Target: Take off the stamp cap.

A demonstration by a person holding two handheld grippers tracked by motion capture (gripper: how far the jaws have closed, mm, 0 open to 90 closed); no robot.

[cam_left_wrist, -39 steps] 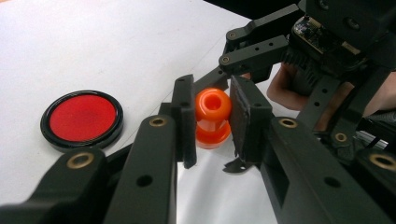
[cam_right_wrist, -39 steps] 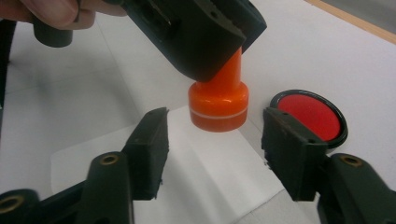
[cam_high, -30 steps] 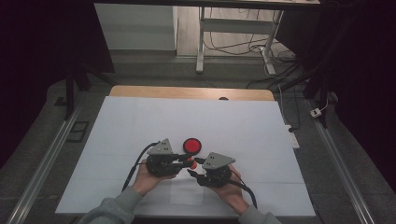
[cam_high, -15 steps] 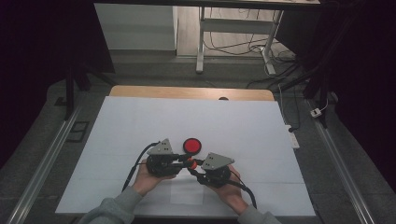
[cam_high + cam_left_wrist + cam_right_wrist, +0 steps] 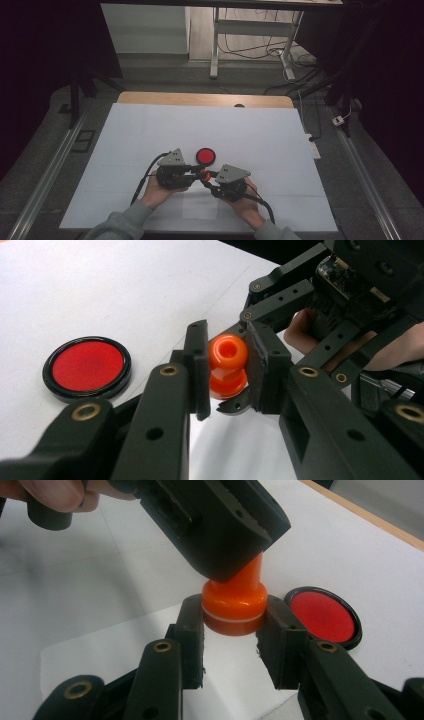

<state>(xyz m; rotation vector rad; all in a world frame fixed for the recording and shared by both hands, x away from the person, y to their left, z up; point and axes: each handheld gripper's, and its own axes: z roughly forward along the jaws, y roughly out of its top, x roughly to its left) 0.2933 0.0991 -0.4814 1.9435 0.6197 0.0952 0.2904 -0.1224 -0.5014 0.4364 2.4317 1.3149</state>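
1. while both hands hover low over the desk (image 5: 150,135), the orange stamp (image 5: 227,367) spans them.
2. left hand-held gripper (image 5: 227,372) clamps its knob; right hand-held gripper (image 5: 232,630), just closed, clamps its base.
3. red pad (image 5: 205,156) lies just beyond.

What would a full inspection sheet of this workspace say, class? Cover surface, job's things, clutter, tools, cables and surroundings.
Surface: white sheet over a wooden table.
Job's things: orange stamp, held above the sheet between both tools; round red ink pad lying just beyond it.
Clutter: nothing seen.
Tools: left tool shut on the stamp's knob; right tool has just been closing, its pads now on the stamp's wide base.
Cables: black cable trails from the left tool.
Surroundings: dark floor, metal rails, desk legs and loose wires beyond the table.
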